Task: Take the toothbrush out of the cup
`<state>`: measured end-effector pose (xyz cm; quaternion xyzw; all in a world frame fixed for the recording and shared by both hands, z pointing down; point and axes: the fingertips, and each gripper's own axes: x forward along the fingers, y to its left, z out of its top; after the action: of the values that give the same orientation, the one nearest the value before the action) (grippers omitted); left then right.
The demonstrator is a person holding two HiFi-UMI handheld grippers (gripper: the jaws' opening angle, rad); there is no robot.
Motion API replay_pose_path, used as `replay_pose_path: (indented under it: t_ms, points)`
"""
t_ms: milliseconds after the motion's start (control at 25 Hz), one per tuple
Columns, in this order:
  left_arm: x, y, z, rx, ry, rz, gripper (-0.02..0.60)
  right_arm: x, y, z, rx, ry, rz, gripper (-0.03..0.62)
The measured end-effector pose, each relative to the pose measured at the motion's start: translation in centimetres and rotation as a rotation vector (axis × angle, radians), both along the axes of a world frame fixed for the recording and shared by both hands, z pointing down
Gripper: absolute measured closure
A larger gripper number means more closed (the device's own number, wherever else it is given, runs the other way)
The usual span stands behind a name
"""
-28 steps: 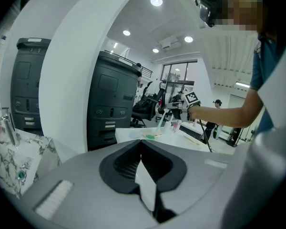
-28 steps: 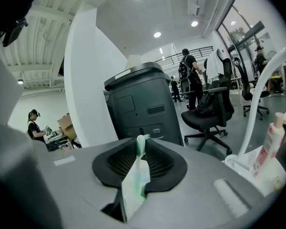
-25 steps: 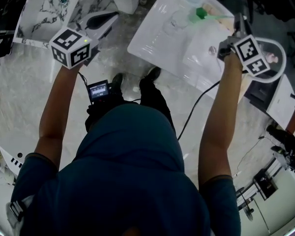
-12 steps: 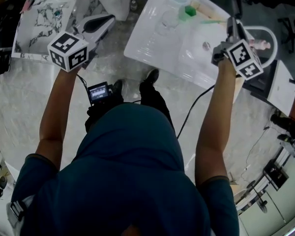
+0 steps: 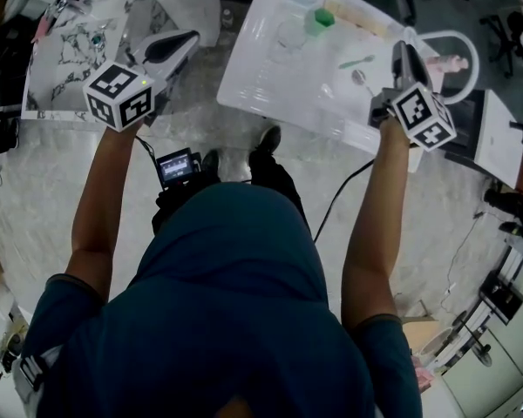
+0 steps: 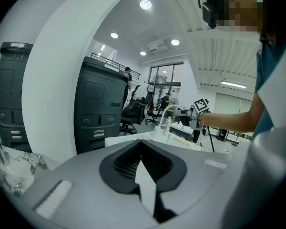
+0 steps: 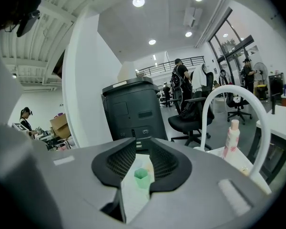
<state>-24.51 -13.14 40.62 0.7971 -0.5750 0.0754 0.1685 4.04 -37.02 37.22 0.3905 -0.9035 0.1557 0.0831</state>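
The green cup (image 5: 318,17) stands at the far side of the white sink unit (image 5: 261,85). The toothbrush (image 5: 357,61) lies flat on the sink top, outside the cup, just left of my right gripper (image 5: 404,40). That gripper's jaws have just been opening and nothing is between them. Through their gap in the right gripper view (image 7: 142,144) I see the green cup (image 7: 141,174) farther off. My left gripper (image 5: 192,37) hangs off the sink's left side, shut and empty; in the left gripper view (image 6: 141,142) its pads meet.
A clear cup (image 5: 289,33) stands beside the green one. A white arched faucet (image 5: 460,42) and a pink bottle (image 5: 453,62) are at the sink's right end. A marble-patterned board (image 5: 78,42) lies left. A dark cabinet (image 7: 133,109) and office chairs stand beyond.
The toothbrush ran from beside the green cup to the right gripper's jaws before; now it lies on the sink top, apart from them. The left gripper has barely moved.
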Motion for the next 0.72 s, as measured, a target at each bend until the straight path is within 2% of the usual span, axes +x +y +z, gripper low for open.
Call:
replay_pose_path:
  t_ms: [360, 720]
  points:
    - [0.7, 0.5, -1.2, 0.023, -0.015, 0.043, 0.581, 3.2, 3.9, -0.6, -0.010, -0.035, 0.056, 0.520]
    - [1.4, 0.9, -2.7, 0.059, -0.035, 0.085, 0.581, 6.0, 8.0, -3.5, 0.020, -0.093, 0.105, 0.522]
